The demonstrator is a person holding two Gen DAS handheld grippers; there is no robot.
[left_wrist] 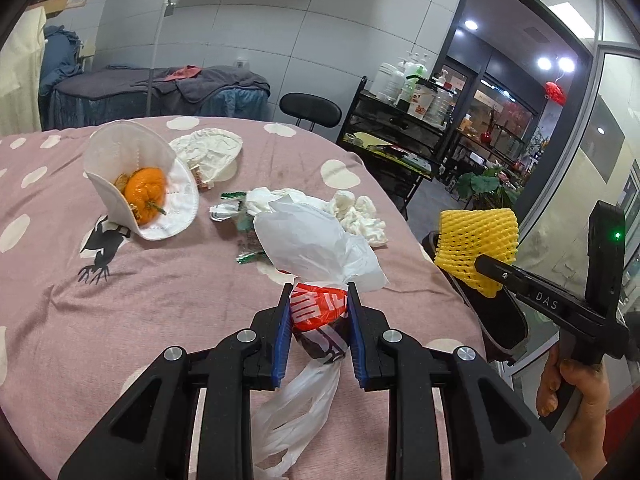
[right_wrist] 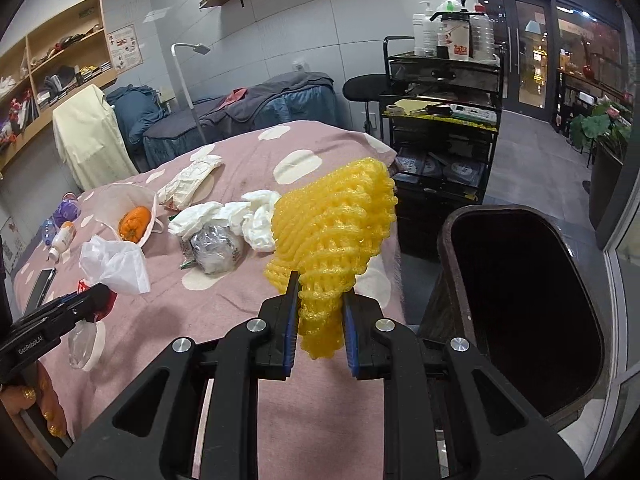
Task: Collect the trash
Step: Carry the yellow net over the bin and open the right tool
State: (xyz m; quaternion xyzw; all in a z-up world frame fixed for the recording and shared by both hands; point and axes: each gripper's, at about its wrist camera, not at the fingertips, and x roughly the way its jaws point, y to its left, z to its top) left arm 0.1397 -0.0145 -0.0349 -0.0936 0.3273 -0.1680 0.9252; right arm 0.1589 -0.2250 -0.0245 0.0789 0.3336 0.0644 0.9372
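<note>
My left gripper [left_wrist: 320, 289] is shut on a white plastic bag [left_wrist: 316, 240] with red print, bunched between the blue pads just above the pink spotted bedcover [left_wrist: 160, 300]. Out past the bed's right edge, my right gripper [right_wrist: 320, 286] is shut on a yellow foam fruit net [right_wrist: 336, 224]. It is beside the open dark bin [right_wrist: 450, 240]. The net [left_wrist: 476, 240] and the right gripper [left_wrist: 486, 264] also show at the right of the left wrist view. On the cover lie a white face mask [left_wrist: 120, 148] holding orange peel [left_wrist: 146, 192], crumpled tissues [left_wrist: 360, 216] and wrappers [left_wrist: 226, 210].
A black trolley [right_wrist: 440, 120] with bottles stands beyond the bed's far corner, with a black stool [right_wrist: 364, 88] beside it. A phone [right_wrist: 40, 284] and small bottles [right_wrist: 64, 236] lie at the bed's left. White crumpled paper [left_wrist: 208, 148] lies further back. A hand [left_wrist: 576, 400] holds the right gripper's handle.
</note>
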